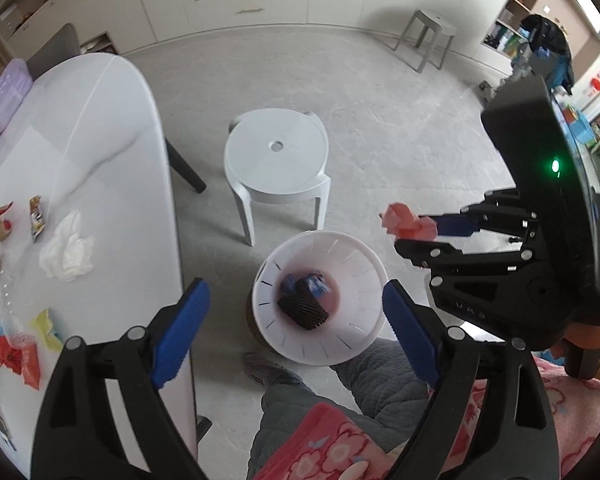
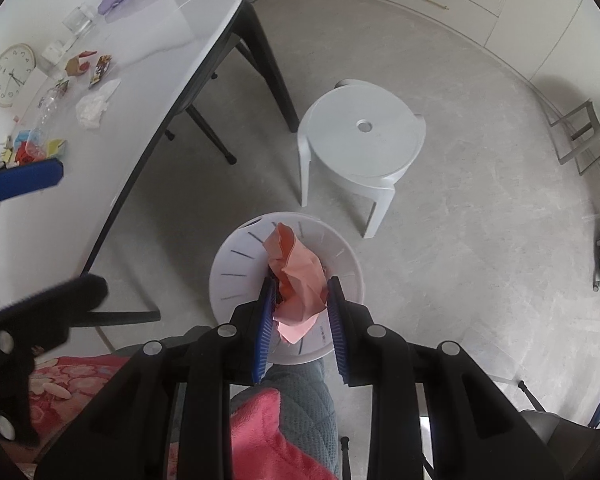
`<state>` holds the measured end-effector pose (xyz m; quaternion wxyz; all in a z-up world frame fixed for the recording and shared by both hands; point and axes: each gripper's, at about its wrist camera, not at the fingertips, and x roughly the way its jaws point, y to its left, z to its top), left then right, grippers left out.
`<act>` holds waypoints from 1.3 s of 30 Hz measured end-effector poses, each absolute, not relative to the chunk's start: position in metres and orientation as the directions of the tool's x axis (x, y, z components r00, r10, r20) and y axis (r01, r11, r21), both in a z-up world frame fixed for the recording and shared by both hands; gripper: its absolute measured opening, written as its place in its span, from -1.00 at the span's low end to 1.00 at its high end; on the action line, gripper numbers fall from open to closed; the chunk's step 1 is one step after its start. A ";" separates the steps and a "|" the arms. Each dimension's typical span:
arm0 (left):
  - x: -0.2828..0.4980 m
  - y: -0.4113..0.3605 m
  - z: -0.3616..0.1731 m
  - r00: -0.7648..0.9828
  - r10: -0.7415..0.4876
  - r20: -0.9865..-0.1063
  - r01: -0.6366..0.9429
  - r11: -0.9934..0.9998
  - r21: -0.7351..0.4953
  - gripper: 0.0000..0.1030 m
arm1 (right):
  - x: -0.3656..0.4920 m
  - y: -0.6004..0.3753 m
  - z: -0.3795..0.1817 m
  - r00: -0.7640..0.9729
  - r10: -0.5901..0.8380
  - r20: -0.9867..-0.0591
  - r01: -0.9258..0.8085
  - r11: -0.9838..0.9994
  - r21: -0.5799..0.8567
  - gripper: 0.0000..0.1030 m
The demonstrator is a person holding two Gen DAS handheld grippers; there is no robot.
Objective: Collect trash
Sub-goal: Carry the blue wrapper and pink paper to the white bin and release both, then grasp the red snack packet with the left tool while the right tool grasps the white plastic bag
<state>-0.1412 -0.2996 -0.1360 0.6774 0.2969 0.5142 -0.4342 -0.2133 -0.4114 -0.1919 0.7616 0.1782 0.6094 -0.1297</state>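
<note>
A crumpled pink paper is clenched in the jaws of the right gripper, held above the white bin. The left gripper is held with jaws released over that bin, while a white tissue and wrappers are left farther off on the tabletop.

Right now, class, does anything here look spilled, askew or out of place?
Nothing spilled. Trash still litters the table: a crumpled white tissue and wrappers. The right gripper holds pink paper above the white bin; the left gripper is open.
</note>
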 end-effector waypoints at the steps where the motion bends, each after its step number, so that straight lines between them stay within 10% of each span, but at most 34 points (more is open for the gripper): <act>1: -0.138 -0.298 -0.135 0.099 -0.285 -0.954 0.889 0.456 -0.044 0.67 | -0.211 -0.409 -0.193 0.220 0.026 -0.975 0.408 0.906 0.117 -0.44; 5: -0.126 -0.284 -0.127 0.119 -0.296 -0.948 0.867 0.496 -0.046 0.69 | -0.203 -0.396 -0.195 0.199 0.014 -0.980 0.391 0.916 0.092 0.94; 39: 0.035 -0.046 -0.142 0.310 -0.122 -0.943 0.450 0.893 0.032 0.73 | -0.024 -0.263 -0.172 0.285 0.081 -0.955 0.200 0.969 0.142 0.95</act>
